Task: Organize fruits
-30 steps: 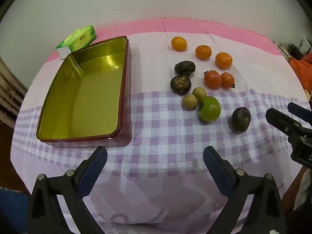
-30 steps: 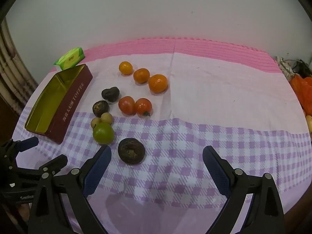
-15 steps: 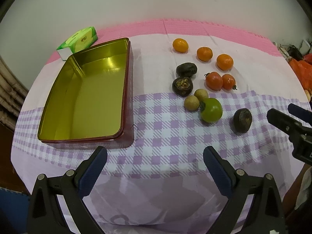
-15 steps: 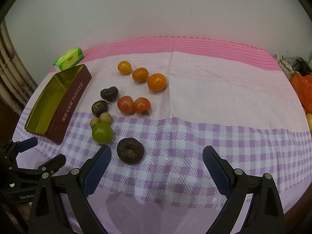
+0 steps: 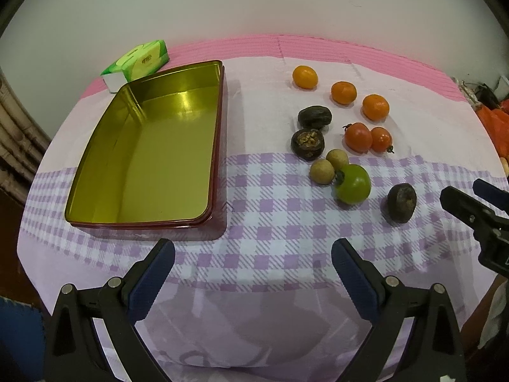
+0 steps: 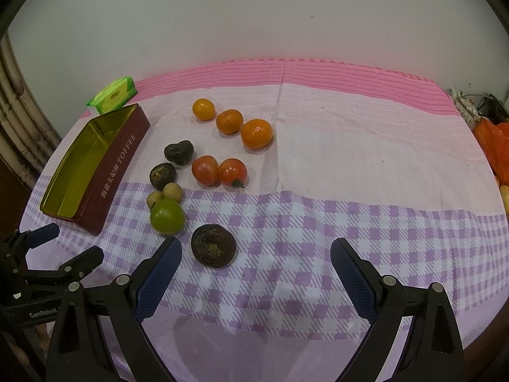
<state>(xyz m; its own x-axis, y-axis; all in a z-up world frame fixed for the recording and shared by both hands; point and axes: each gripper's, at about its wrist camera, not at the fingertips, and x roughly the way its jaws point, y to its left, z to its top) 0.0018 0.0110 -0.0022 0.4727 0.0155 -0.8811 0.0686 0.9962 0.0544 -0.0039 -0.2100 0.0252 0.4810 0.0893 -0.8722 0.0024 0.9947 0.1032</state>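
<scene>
Left view, left to right: empty tin (image 5: 149, 159) at centre left, fruit scattered centre right, none yet inside. Left gripper (image 5: 253, 273) spread wide at bottom, holding nothing. Right view: right gripper (image 6: 256, 272) likewise spread and empty at bottom, dark fruit (image 6: 213, 250) just beside its left finger, green fruit (image 6: 167, 216) up-left, touching two small tan ones. Likely risks: round fruit rolling off under an off-centre pinch, soft tomatoes (image 6: 219, 172) bruised by hard squeezing, neighbours knocked.

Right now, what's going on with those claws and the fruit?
Left gripper and right gripper: jaws open, empty. Fruit all on the cloth, tin empty. Dark fruit nearest the right gripper, path clear.
</scene>
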